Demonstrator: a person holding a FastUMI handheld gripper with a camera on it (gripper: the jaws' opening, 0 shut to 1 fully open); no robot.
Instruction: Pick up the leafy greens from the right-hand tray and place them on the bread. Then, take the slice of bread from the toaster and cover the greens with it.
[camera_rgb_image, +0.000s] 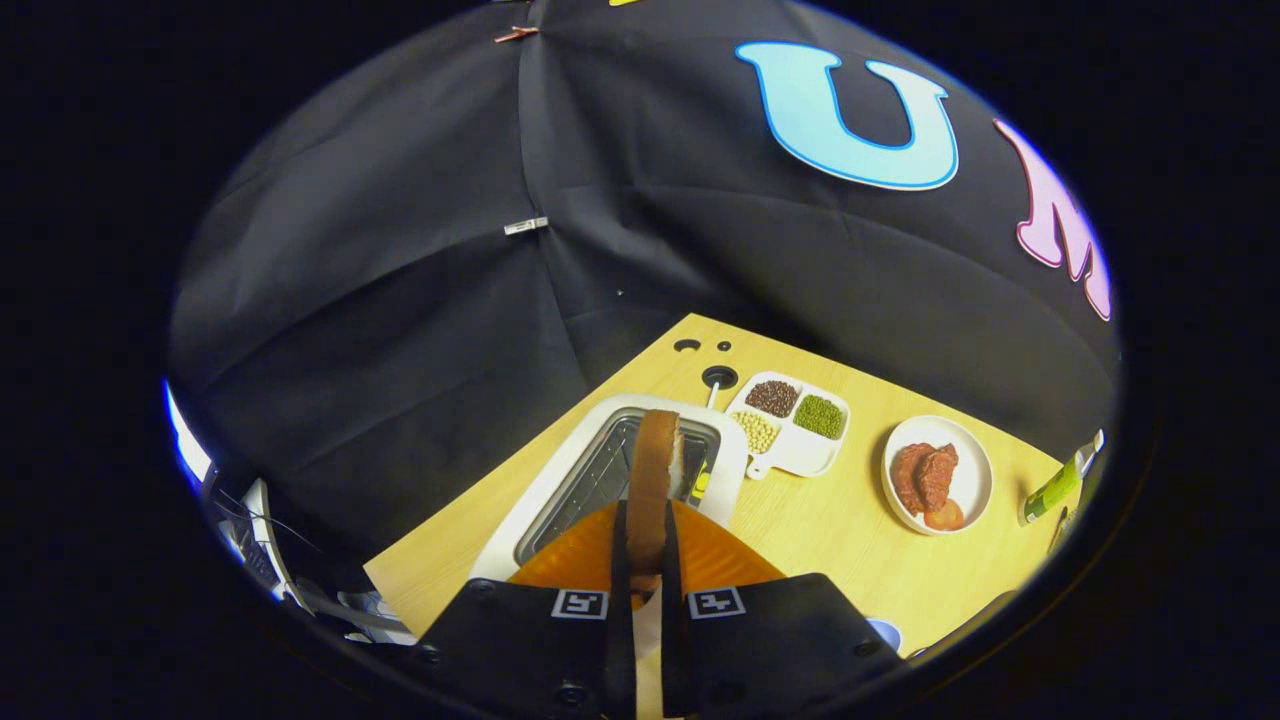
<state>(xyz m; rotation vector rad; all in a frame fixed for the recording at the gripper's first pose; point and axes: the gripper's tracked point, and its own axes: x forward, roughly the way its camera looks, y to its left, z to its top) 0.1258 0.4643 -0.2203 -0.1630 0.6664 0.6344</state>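
Gripper view: claw (648, 560) clamps bread slice (655, 470) above toaster (610, 460) on wooden table (830, 530).

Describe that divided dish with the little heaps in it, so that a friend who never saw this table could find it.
Start at the white toaster, above which the gripper is shut on the bread slice. Just beyond and right of it on the wooden table lies the white divided dish. It holds three heaps: dark brown, green and pale yellow grains, unlike the round plate of reddish-brown pieces further right.
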